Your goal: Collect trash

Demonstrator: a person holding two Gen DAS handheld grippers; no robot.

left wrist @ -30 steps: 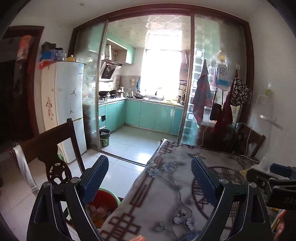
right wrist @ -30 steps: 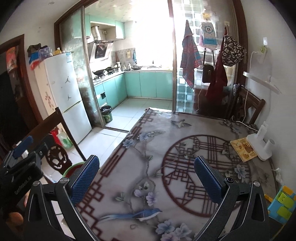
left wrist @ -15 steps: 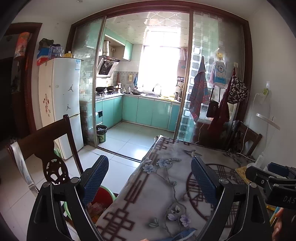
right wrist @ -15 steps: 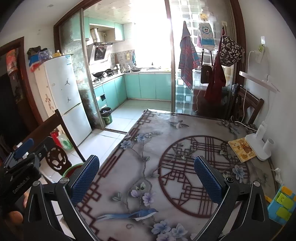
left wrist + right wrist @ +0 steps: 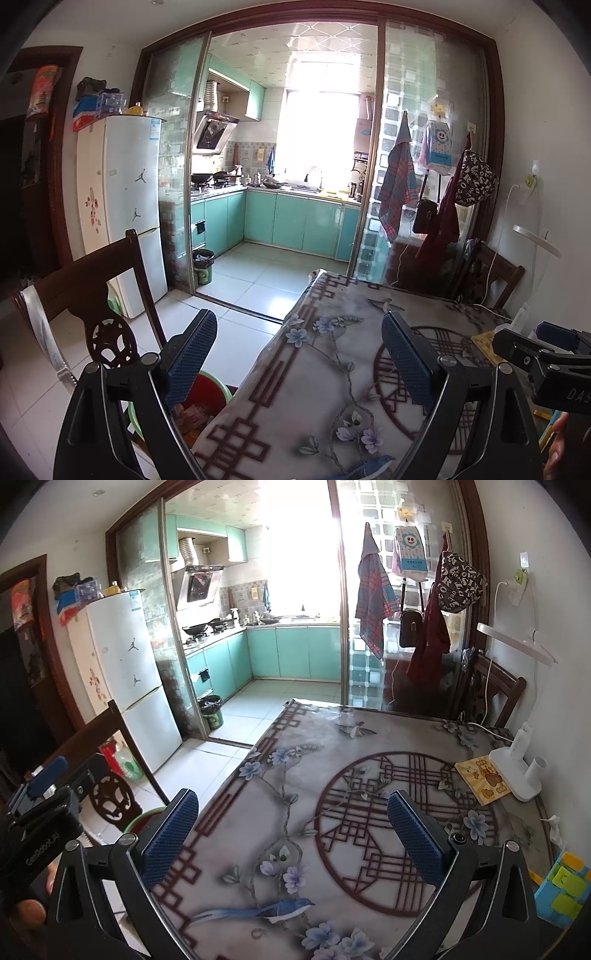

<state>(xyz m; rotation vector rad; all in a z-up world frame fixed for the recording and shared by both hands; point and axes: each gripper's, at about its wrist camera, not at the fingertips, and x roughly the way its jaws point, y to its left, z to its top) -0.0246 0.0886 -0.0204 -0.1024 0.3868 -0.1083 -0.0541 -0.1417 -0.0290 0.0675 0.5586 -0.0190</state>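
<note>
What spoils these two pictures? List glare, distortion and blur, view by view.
Left wrist view: the kitchen window is blown out white; the door frame bows from fisheye; dark corners. Right wrist view: the same window glares and washes out the ceiling; the table edge curves; the scene stays sharp.

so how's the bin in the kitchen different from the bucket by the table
The kitchen bin is dark with a black liner and stands far off by the glass door; the bucket is green-rimmed, red inside, close beside the table and chair. Both sit on the floor.
</note>
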